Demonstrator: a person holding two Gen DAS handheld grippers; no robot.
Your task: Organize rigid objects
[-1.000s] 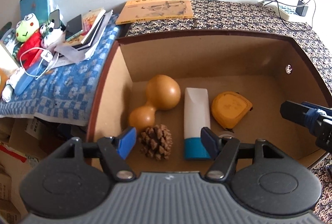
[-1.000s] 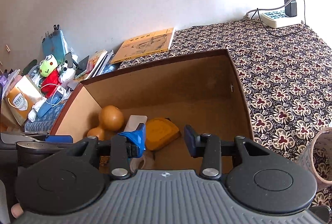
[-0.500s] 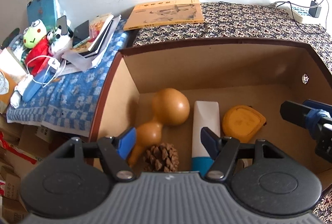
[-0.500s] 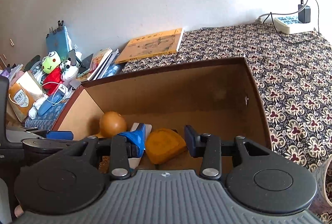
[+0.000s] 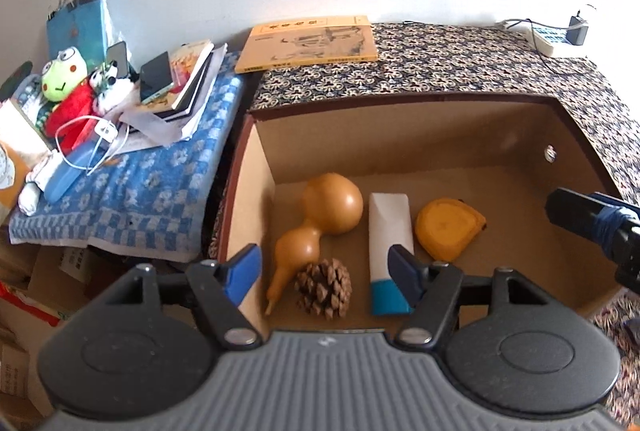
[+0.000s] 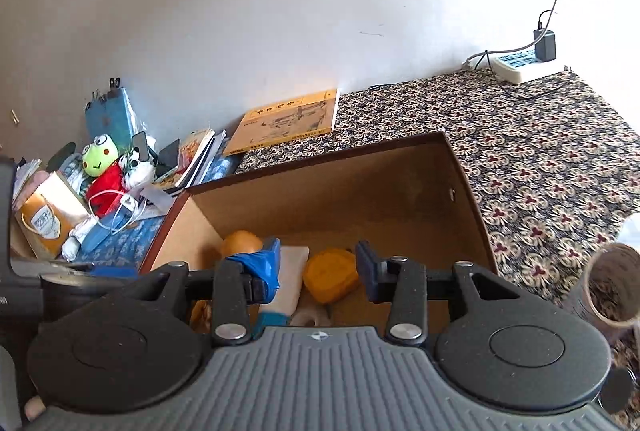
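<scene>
Inside the open brown cardboard box [image 5: 460, 135], a white tube with a blue cap [image 5: 390, 251] is seen lying lengthwise directly ahead of the left gripper [image 5: 322, 273], jaws spread and empty, nearer than the right gripper [image 6: 316, 267], whose empty jaws are opening.

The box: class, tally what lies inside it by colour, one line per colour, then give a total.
Inside the box:
Orange-tan: 2, the gourd and the tape measure
Brown: 1, the pine cone
White and blue: 1, the tube
Total: 4
</scene>
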